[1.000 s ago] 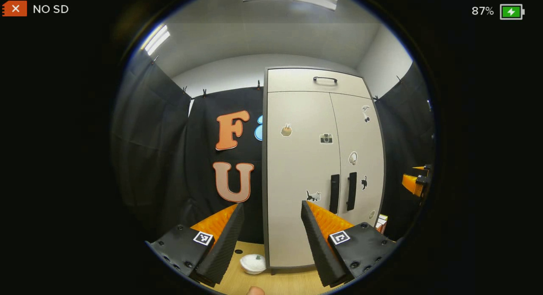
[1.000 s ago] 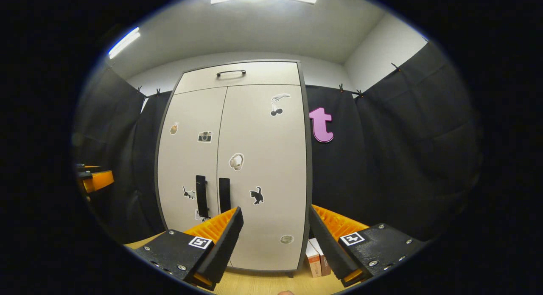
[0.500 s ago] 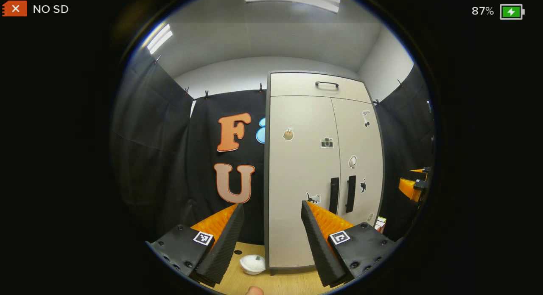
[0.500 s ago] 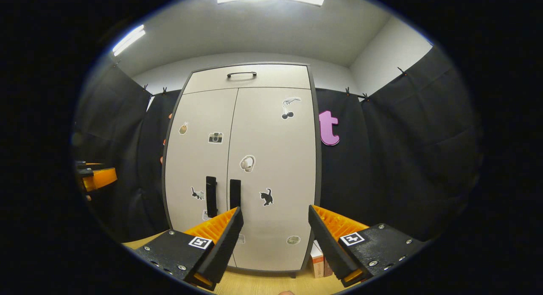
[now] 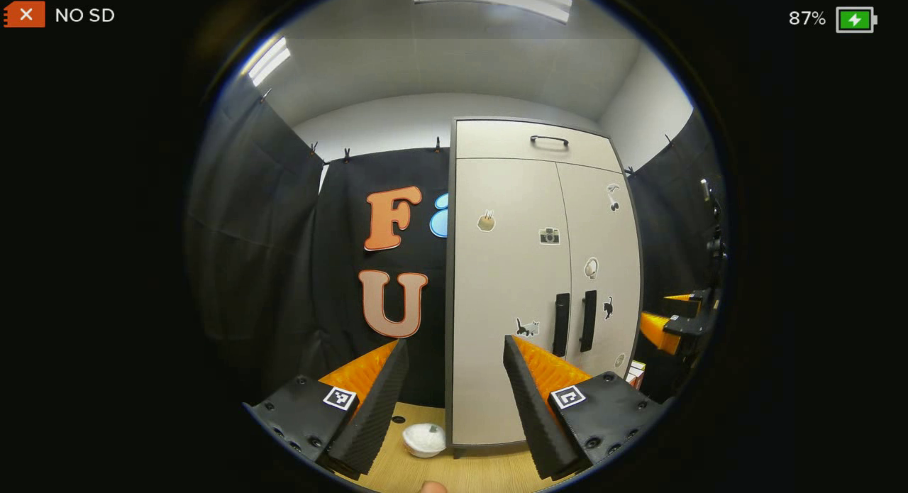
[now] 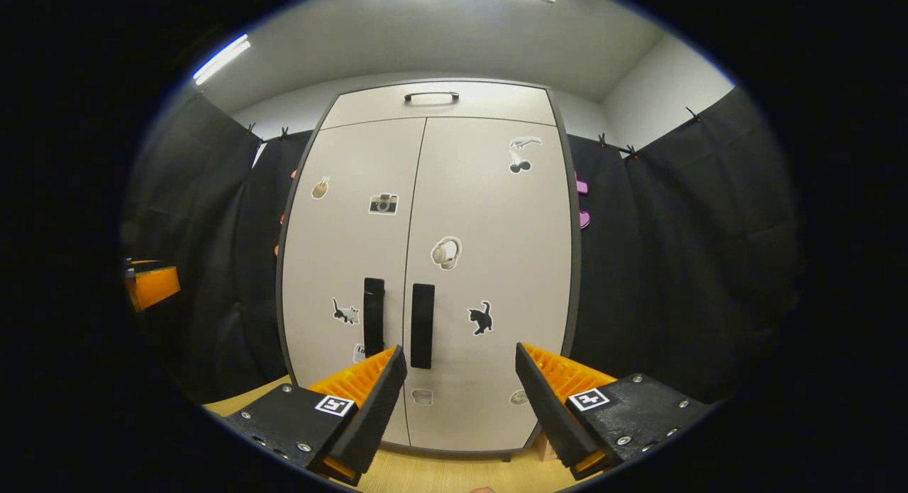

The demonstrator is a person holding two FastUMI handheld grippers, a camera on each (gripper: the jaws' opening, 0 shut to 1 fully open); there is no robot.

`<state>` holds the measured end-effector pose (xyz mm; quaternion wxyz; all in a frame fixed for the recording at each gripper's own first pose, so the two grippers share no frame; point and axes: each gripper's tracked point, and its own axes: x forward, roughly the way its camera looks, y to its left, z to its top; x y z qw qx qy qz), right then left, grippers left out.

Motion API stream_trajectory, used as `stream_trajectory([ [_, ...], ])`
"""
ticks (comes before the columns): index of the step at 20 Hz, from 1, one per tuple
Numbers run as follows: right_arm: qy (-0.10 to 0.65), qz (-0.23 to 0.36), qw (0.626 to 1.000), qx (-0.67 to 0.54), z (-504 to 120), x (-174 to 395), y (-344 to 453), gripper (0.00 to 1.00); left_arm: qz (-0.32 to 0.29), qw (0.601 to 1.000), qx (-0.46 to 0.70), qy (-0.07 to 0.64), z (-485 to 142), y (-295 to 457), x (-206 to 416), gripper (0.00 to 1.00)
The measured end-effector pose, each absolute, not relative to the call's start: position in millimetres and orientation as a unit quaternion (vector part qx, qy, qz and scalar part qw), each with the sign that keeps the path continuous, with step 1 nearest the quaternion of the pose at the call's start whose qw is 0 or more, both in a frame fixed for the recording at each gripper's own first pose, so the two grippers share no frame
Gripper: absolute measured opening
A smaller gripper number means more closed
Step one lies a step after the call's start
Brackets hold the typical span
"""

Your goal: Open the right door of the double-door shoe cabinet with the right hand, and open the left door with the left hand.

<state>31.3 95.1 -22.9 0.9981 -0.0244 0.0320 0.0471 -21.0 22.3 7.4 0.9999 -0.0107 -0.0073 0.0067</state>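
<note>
Shoe cabinet, left gripper view: the shoe cabinet [image 5: 525, 287] stood upright on the wooden floor [image 5: 468, 472], right of centre, both doors shut.
Left door handle: the left handle [image 5: 561, 324] was a dark vertical bar just beside the centre seam, well apart from the left gripper [image 5: 454, 386].
Left gripper state: its jaws were spread wide with nothing between them.
Other things: a small white bowl [image 5: 424, 438] sat on the floor just beside the cabinet's left foot; the right gripper's body [image 5: 670, 326] showed at the far right edge.
Shoe cabinet, right gripper view: the cabinet [image 6: 489, 216] faced the camera squarely; the right door [image 6: 496, 280] was shut.
Right door handle: the right handle [image 6: 422, 325] stood just above and right of the left finger of the right gripper [image 6: 460, 390], not yet between the fingers.
Right gripper state: jaws spread, empty.
Handling, as judged: the doors look like stiff, light panels on side hinges; the smooth, rigid bars seem the only sound hold, best pinched at mid-length and pulled in an arc outward.
</note>
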Motion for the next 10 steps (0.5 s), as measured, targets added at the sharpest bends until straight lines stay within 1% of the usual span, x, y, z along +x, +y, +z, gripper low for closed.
stream_trajectory([
  [5, 0.041, 0.053, 0.998, -0.012, -36.5, 68.9, 114.9, 0.94, 0.023, 1.000, -0.012, 0.002, -4.9, 37.4, -15.4, 0.81],
  [7, 0.050, 0.048, 0.998, -0.010, -43.9, 85.0, 120.7, 0.94, 0.025, 1.000, -0.013, 0.002, -8.1, 42.2, -12.8, 0.81],
  [10, 0.059, 0.054, 0.997, -0.003, -50.0, 105.9, 134.4, 0.94, 0.025, 1.000, -0.013, 0.011, -14.4, 49.0, -10.4, 0.81],
])
